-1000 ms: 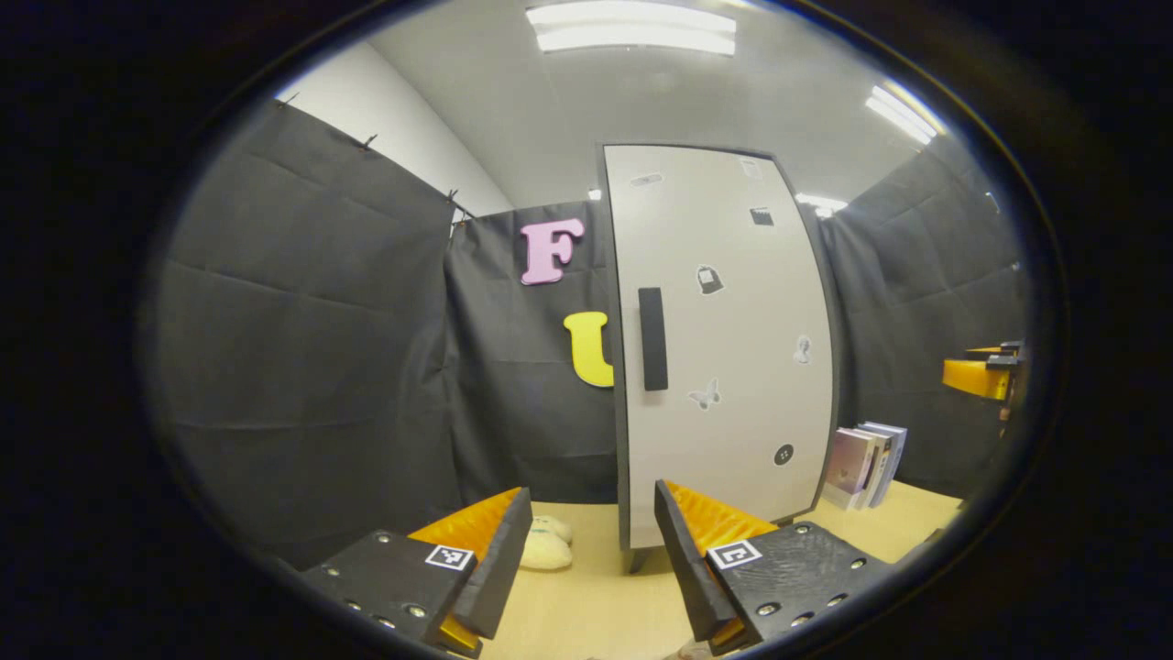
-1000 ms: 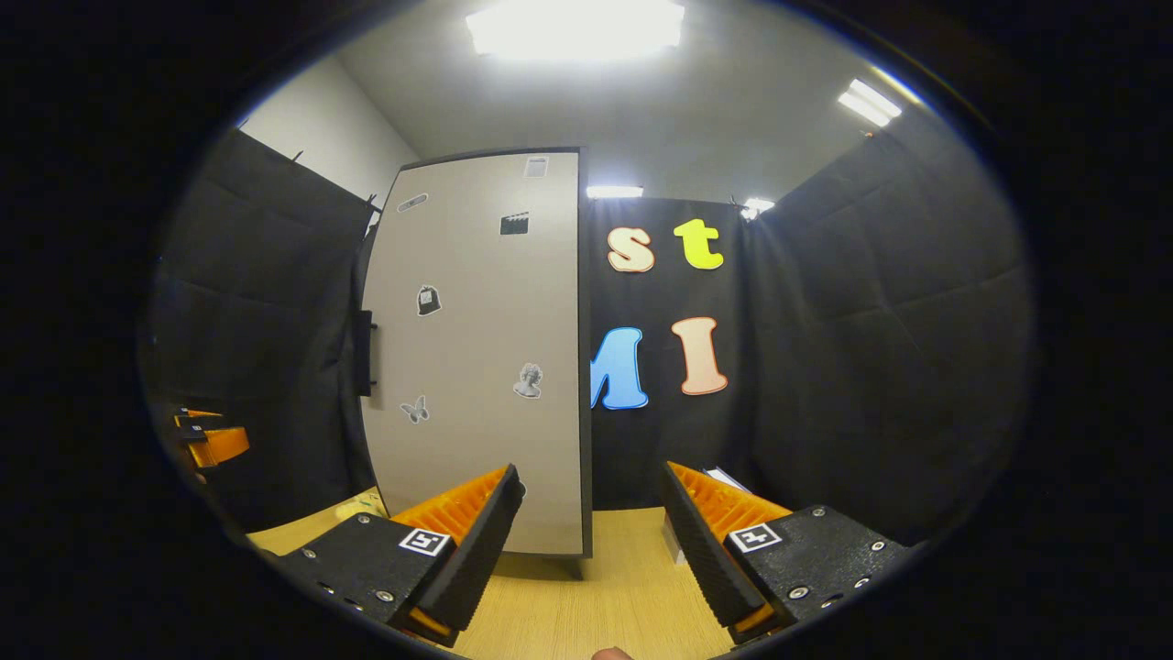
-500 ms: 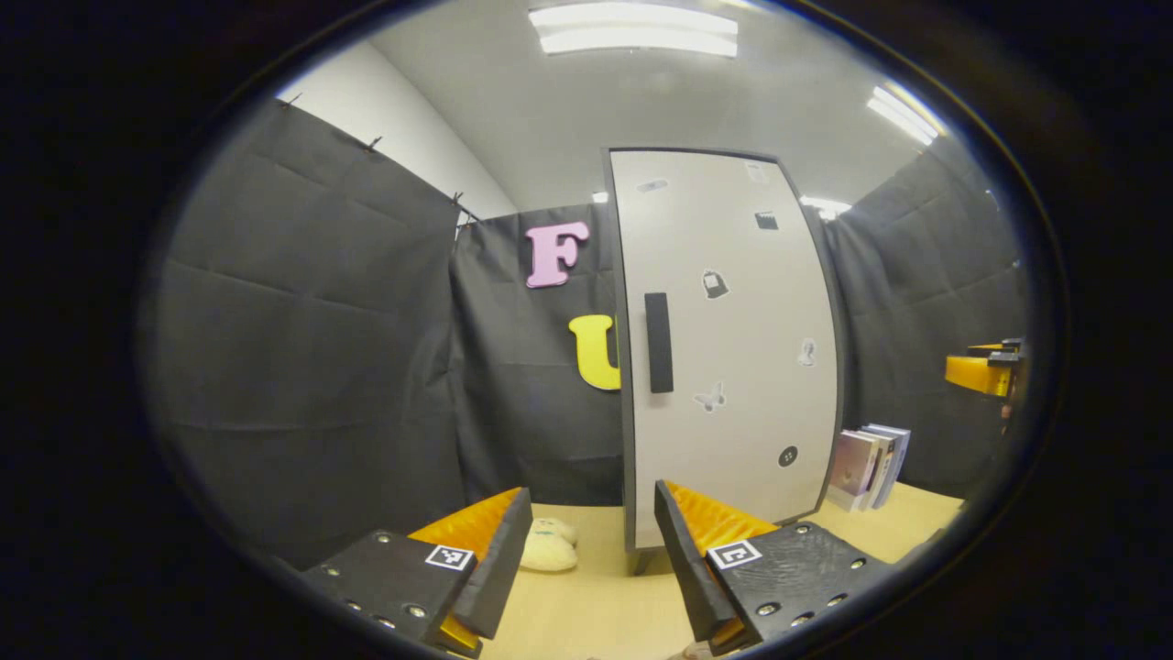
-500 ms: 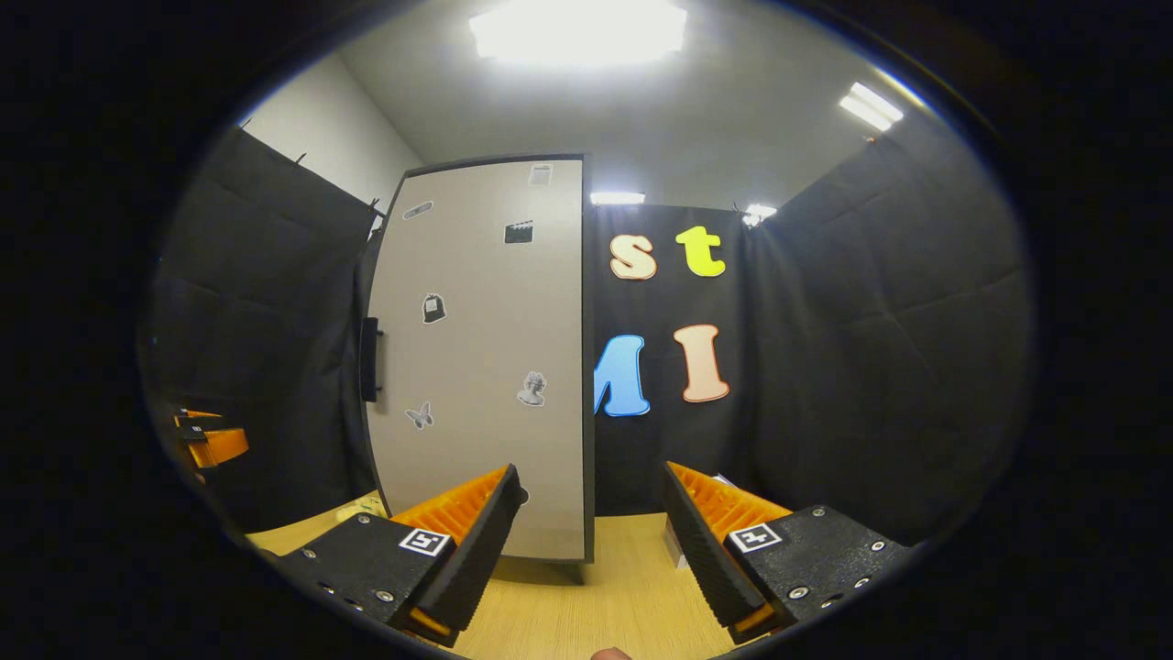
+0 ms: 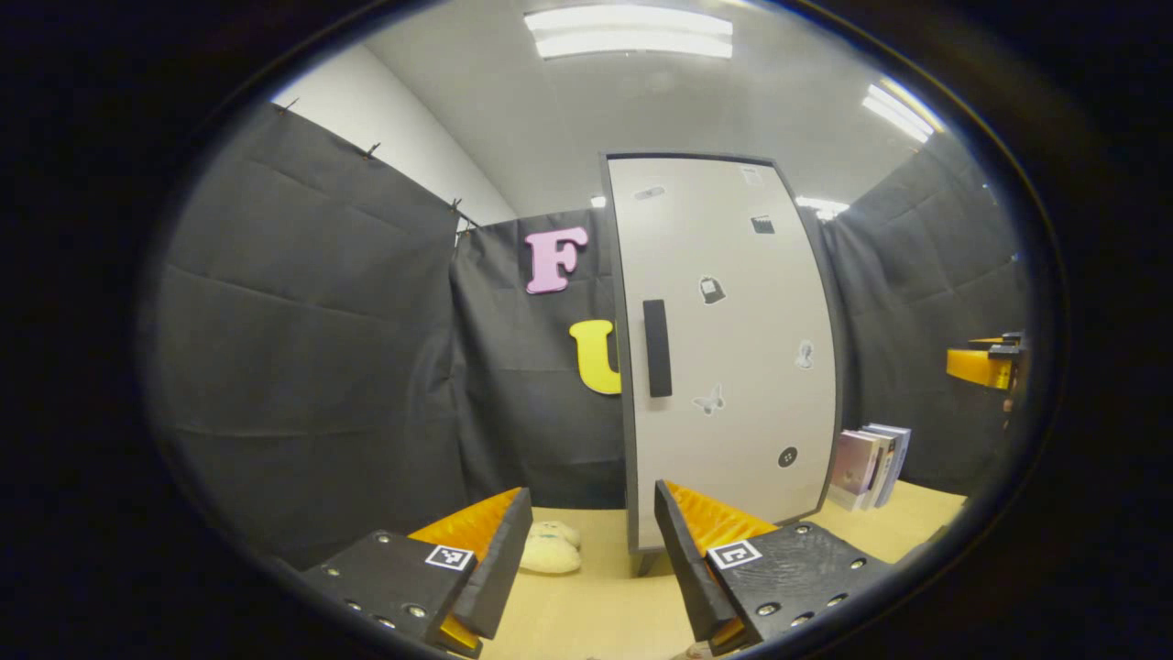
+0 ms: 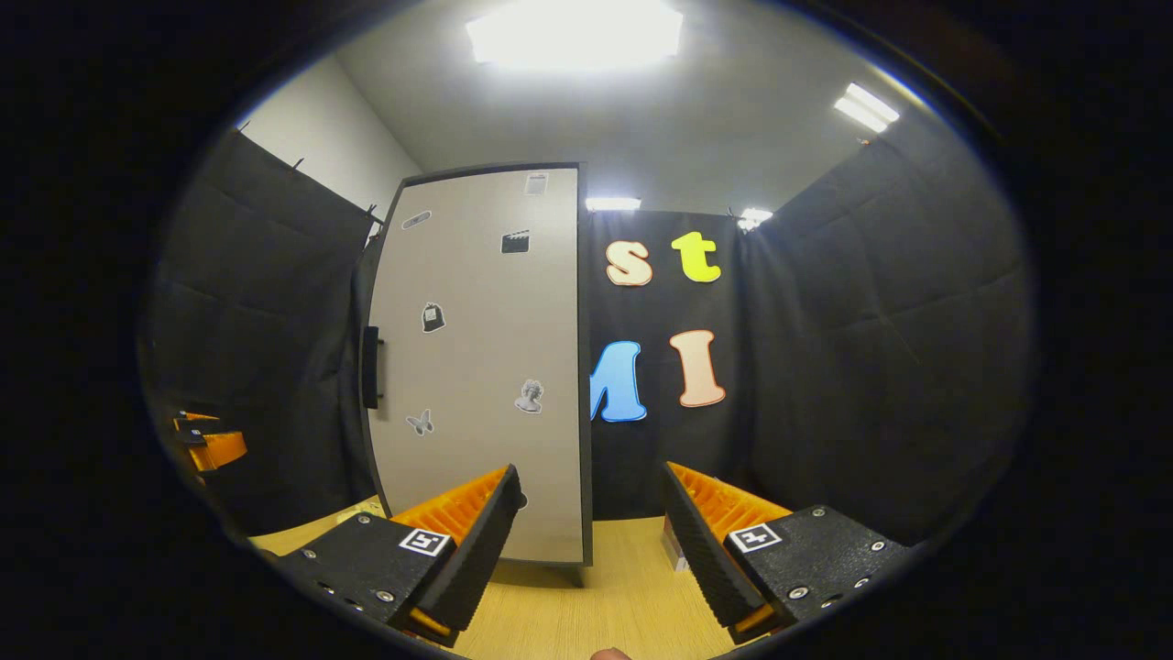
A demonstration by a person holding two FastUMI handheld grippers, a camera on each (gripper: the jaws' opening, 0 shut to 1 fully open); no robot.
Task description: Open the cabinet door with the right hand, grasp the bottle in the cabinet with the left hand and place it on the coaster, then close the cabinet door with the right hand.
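Observation:
A tall white cabinet (image 5: 733, 348) with a shut door and a dark upright handle (image 5: 656, 347) stands on the wooden table. In the right gripper view the cabinet (image 6: 476, 367) sits left of centre, its handle (image 6: 370, 367) at its left edge. My left gripper (image 5: 594, 541) is open, short of the cabinet's lower left corner, with nothing between its fingers. My right gripper (image 6: 591, 532) is open too, held before the cabinet's right edge. The right gripper (image 5: 985, 365) also shows far right in the left gripper view. The left gripper (image 6: 206, 445) appears at the left in the right gripper view.
A pale round padded thing (image 5: 548, 550) lies on the table left of the cabinet. Several books (image 5: 869, 463) stand right of the cabinet. Black cloth walls close in the booth on all sides. The wooden tabletop (image 6: 586, 605) stretches in front of both grippers.
Both views have tilted up slightly, so the cabinet sits a little lower in each. The grippers stay open and the door stays shut.

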